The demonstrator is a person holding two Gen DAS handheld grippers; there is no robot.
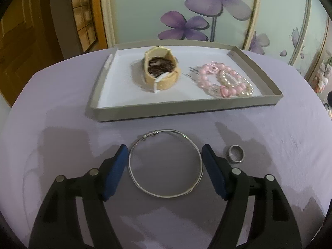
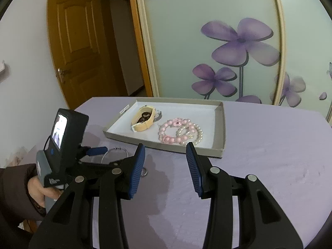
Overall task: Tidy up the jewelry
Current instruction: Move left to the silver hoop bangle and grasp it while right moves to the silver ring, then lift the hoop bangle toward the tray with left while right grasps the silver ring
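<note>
A shallow grey tray (image 1: 257, 70) with a white floor is set on a desk (image 1: 269, 145) covered in lilac cloth. Inside the tray, a cream watch (image 1: 164, 70) with a dark dial is stood on its looped strap toward the left, and a pink bead bracelet (image 1: 224, 76) is laid to its right, overlapped by a pearl bracelet (image 1: 238, 83); a small comb-like piece is seen at their left edge, too blurred to be named with certainty.

On the cloth in front of the tray, a thin silver bangle (image 1: 166, 164) is laid flat, and a silver ring (image 1: 236, 153) is placed just beside it on the right.

The left tool (image 1: 165, 155) is pointed steeply down at the desk, its blue pads (image 1: 116, 170) being held wide on either side of the bangle. The bangle is framed between the pads, but it is gripped by neither; narrow gaps are visible on both sides. The jaws are being drawn slowly inward.

The right tool (image 2: 165, 155) is held above the bare cloth nearer the front edge, its jaws being kept moderately apart with nothing between them. In the right wrist view, the left tool's handle is seen gripped by a hand (image 2: 39, 191) in a dark sleeve (image 2: 14, 186).

Behind the desk, a pale panel (image 2: 207, 41) printed with purple flowers and a brown wooden door (image 2: 76, 47) are seen.
</note>
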